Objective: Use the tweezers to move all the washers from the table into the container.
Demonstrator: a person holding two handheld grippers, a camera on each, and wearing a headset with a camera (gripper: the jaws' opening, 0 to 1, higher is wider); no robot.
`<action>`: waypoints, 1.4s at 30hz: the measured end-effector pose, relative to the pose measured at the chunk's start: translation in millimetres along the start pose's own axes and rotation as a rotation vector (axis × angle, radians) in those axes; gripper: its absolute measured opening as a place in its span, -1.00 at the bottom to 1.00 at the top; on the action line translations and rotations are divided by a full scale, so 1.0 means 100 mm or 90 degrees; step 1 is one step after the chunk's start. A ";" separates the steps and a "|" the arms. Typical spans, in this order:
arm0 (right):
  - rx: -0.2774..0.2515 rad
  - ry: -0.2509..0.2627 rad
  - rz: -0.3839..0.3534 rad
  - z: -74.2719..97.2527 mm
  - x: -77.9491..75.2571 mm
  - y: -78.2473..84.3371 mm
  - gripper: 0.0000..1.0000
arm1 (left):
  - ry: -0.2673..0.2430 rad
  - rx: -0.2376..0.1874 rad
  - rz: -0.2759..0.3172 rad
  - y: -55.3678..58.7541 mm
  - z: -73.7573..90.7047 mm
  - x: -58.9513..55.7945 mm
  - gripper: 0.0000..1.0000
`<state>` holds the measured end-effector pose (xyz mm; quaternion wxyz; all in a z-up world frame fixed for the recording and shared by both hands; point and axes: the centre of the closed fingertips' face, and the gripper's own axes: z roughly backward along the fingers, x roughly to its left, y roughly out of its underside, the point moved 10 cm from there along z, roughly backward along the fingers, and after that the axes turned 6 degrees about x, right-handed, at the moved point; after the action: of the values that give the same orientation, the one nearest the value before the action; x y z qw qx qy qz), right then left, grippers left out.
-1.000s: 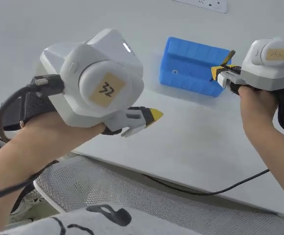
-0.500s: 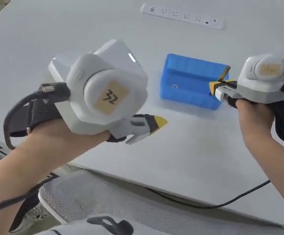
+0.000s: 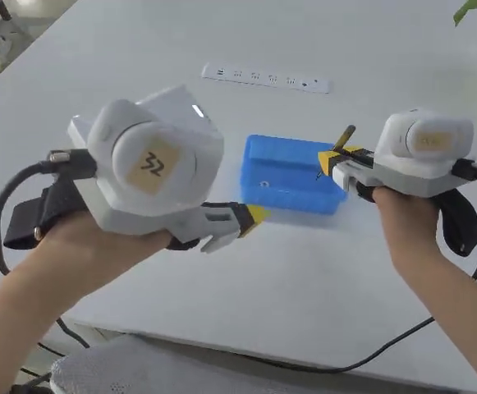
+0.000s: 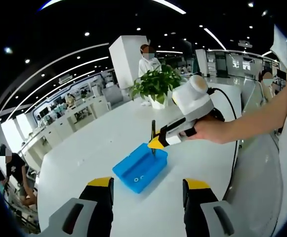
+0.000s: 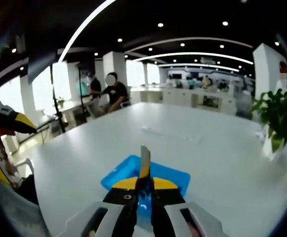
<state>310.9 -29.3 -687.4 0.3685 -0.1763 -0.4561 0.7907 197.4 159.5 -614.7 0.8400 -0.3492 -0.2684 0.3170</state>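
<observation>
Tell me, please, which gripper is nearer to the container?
Right. The right gripper holds tweezers over the container, at its right end; the left gripper hangs apart, off its left end, jaws open.

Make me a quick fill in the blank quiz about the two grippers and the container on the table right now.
The right gripper is shut on the ____. The left gripper has its jaws ____, with nothing between them. The container on the table is coloured ____. Missing words: tweezers, open, blue.
</observation>
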 end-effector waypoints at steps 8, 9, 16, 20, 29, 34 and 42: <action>-0.012 -0.023 0.037 0.34 0.36 -0.06 -0.90 | 0.064 -0.014 -0.022 -0.14 0.02 0.04 -0.13; -0.012 -0.025 0.040 0.37 0.40 -0.06 -0.90 | 0.067 -0.017 -0.026 -0.17 0.03 0.05 -0.15; 0.009 -0.028 0.094 0.54 0.71 0.00 -0.90 | 0.126 -0.045 -0.058 -0.33 0.02 0.02 -0.41; 0.028 -0.036 0.119 0.59 0.85 0.05 -0.89 | 0.168 -0.058 -0.077 -0.39 0.04 -0.05 -0.52; 0.051 -0.030 0.144 0.71 1.10 0.11 -0.89 | 0.230 -0.062 -0.135 -0.36 0.11 -0.21 -0.56; 0.068 -0.022 0.166 0.73 1.24 0.17 -0.89 | 0.269 -0.062 -0.162 -0.27 0.11 -0.26 -0.73; 0.089 -0.006 0.191 0.75 1.45 0.32 -0.89 | 0.343 -0.066 -0.193 -0.09 0.14 -0.30 -0.79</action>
<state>154.2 24.3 -666.8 0.2552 -0.2124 -0.3700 0.8677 171.6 138.6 -605.7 0.8996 -0.4191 -0.1007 0.0700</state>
